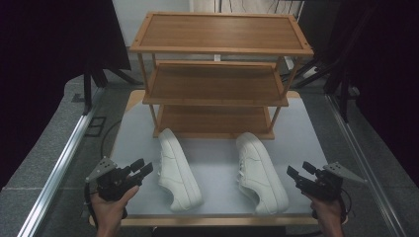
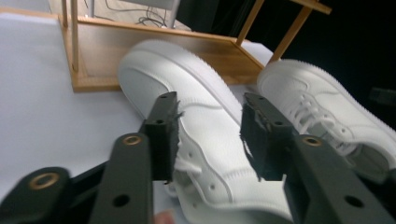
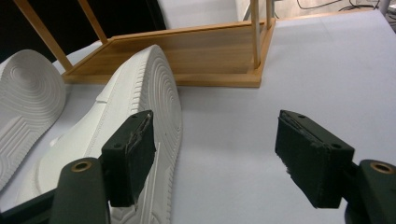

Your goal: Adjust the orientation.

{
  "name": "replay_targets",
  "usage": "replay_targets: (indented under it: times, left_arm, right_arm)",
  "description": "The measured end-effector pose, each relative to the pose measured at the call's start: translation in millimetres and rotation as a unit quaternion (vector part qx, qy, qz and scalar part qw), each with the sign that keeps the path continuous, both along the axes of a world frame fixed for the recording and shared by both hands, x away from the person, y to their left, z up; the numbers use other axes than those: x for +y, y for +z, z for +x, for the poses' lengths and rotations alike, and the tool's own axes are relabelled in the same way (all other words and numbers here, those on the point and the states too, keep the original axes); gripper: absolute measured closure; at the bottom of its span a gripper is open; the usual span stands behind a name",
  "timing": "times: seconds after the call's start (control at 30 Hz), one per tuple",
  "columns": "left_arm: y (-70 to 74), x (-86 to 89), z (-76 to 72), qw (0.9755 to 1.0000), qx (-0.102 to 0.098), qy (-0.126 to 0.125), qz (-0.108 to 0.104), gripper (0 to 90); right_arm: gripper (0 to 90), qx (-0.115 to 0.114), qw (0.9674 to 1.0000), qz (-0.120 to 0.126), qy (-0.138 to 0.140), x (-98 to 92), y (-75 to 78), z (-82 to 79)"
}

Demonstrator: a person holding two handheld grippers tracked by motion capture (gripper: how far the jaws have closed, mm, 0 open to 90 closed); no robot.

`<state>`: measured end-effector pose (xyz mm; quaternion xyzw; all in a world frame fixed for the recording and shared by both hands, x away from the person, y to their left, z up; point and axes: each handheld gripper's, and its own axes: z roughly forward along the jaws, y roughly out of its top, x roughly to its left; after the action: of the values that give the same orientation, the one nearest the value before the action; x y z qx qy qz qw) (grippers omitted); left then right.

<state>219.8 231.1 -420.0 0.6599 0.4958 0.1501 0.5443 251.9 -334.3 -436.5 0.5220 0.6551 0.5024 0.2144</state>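
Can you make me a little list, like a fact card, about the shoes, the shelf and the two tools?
Shoes: two white sneakers, left shoe and right shoe, both lying tipped on their sides
Where: on the grey table, toes toward the shelf
Shelf: wooden rack, three bare levels
Left tool: open, holding nothing, beside the left shoe
Right tool: open, holding nothing, beside the right shoe

No text, label or number can be read anywhere.
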Motion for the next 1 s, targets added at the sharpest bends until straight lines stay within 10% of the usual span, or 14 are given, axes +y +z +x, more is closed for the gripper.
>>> replay_targets:
  times: [0.37,1.0]
  left_arm:
    - [-26.3,-0.6,-15.9,0.9989,0.043,-0.019,-0.006,84.8]
    - [-59.1,-34.2,-25.4,0.9907,0.112,-0.076,0.005,90.0]
  right_arm:
    - [29.0,0.003,0.9999,0.006,-0.008,-0.7,-0.8,0.4]
    - [30.2,0.010,0.9999,0.006,-0.013,1.1,-3.4,0.0]
